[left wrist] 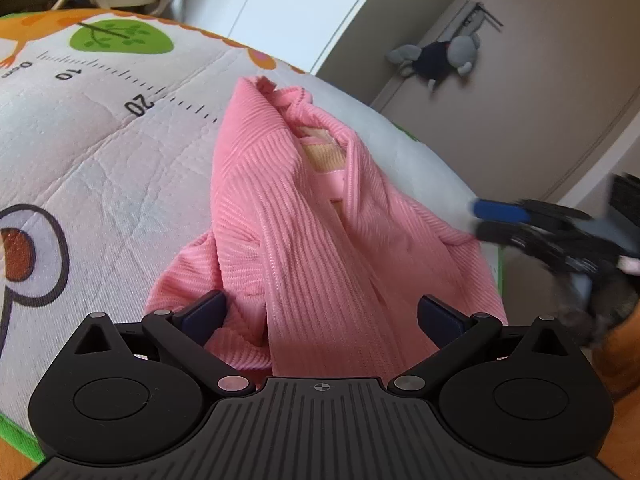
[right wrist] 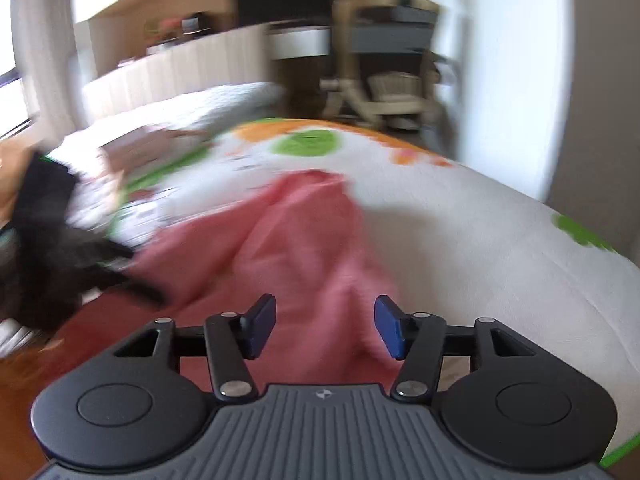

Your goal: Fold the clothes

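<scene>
— Nearest the left wrist lens, what shows?

— Black linkage, then the left claw (left wrist: 320, 314) with its dark blue pads spread wide and nothing between them. Pink ribbed garment (left wrist: 304, 224) lies bunched just ahead of the claw and runs up away from it, its near folds reaching in between the pads without being pinched. An opening in the folds shows a paler orange lining.

— And what is it lying on?

— A padded play mat (left wrist: 100, 152), white with a printed ruler scale, a green tree patch and orange edging, spreading to the left of the claw. Off to the claw's right, the right claw (left wrist: 496, 220) shows blurred, its blue and black fingertips at the garment's right edge; whether it touches the cloth cannot be told. Farther right, a grey soft toy (left wrist: 440, 58) hangs on a beige door.

— Now the right wrist view?

— Heavily motion-blurred. The right claw (right wrist: 325, 328) stands part open, blue pads well apart and empty, with the pink ribbed garment (right wrist: 280, 240) directly ahead and beneath it. The garment stretches away over the play mat (right wrist: 460, 232). To the claw's left, a dark blurred shape is the left claw (right wrist: 60, 248), at the garment's left side. Beyond the mat stands a beige chair (right wrist: 384, 84).
</scene>
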The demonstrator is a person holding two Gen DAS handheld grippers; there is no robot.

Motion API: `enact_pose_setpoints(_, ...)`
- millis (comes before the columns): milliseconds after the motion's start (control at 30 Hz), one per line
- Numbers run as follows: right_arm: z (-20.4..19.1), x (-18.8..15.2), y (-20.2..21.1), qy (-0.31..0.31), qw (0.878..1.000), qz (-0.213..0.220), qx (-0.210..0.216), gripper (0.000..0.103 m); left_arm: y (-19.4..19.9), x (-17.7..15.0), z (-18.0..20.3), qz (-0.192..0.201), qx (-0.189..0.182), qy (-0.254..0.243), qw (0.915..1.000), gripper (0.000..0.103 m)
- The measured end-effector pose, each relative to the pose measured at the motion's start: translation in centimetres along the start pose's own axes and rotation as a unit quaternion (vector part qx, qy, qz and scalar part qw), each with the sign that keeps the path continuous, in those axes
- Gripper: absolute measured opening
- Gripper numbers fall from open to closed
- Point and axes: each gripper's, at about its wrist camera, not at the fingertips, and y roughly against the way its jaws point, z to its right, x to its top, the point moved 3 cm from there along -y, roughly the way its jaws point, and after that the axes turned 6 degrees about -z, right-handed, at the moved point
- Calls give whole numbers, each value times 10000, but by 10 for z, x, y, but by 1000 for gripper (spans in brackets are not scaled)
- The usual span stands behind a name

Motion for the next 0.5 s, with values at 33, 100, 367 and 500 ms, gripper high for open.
enact_pose_setpoints(33, -15, -4, 1, 278, 9993, -76, 245, 58, 0, 3, 0, -77, 22, 32, 10000, 103)
enact_pose_setpoints(100, -46, -13, -1, 794, 9933, -282, 787, 60, 4, 10, -1, -145, -6, 245, 9996, 103)
enact_pose_setpoints(367, -102, -55, -36, 1697, 9743, -870, 1200, 53, 46, 22, 2, 601, 77, 649, 9961, 103)
enact_pose_setpoints(500, -73, -28, -17, 1254, 9887, -336, 755, 0, 57, 22, 10, 755, 86, 457, 9961, 103)
